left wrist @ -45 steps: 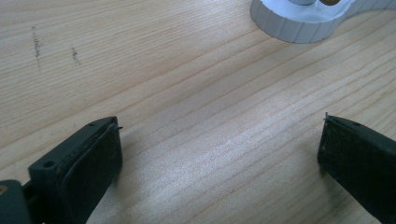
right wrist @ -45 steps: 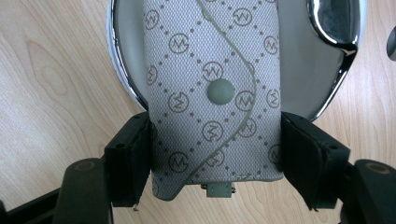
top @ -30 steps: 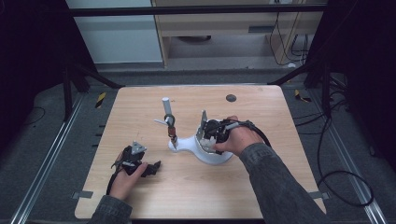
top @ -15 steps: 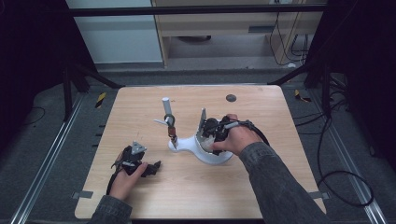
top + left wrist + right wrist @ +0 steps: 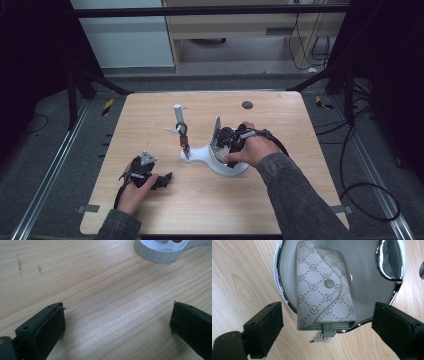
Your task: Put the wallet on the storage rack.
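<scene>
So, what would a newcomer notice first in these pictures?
Probably the grey patterned key pouch, lying in a white dish with a chrome rim and overhanging its edge. The right claw has just been opening, and its pads stand clear on either side of the pouch. On the wooden table, the left claw rests open with only bare wood between its pads.
</scene>
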Motion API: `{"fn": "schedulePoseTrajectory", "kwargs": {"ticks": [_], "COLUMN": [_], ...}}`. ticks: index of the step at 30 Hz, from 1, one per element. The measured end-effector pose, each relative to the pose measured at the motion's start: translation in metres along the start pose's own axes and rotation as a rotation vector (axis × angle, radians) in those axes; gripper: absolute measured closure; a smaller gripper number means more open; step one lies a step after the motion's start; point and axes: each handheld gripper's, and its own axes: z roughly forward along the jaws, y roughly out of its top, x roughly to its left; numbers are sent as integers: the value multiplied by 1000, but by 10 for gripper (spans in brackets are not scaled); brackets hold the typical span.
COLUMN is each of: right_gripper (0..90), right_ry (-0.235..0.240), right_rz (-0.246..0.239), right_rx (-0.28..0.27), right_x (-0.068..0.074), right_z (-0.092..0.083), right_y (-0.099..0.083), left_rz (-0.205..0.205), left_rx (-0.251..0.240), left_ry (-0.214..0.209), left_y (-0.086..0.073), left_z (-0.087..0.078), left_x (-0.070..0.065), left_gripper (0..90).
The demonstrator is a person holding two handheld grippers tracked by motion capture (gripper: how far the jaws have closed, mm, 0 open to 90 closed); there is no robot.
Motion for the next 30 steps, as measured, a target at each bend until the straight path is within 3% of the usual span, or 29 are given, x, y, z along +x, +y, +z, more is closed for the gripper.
{"fn": "schedulePoseTrajectory", "kwargs": {"ticks": [9,20,30], "right_gripper": [64,58,84], "right_ry": [10,-21,-38], "right_rz": [28,33,95], "right_rx": [-63,-109,-193], "right_x": [3,5,1], "right_z": [-5,-17,-25], "right_y": [-8,-17,-38], "left_rz": [-1,-1,0], "left_rx": [-4,-4,-4], "left_ry": [1,1,1], "left_y": [0,0,0], "left_z": [0,0,0], "left_x": [0,0,0], "left_gripper": [0,0,0]}}
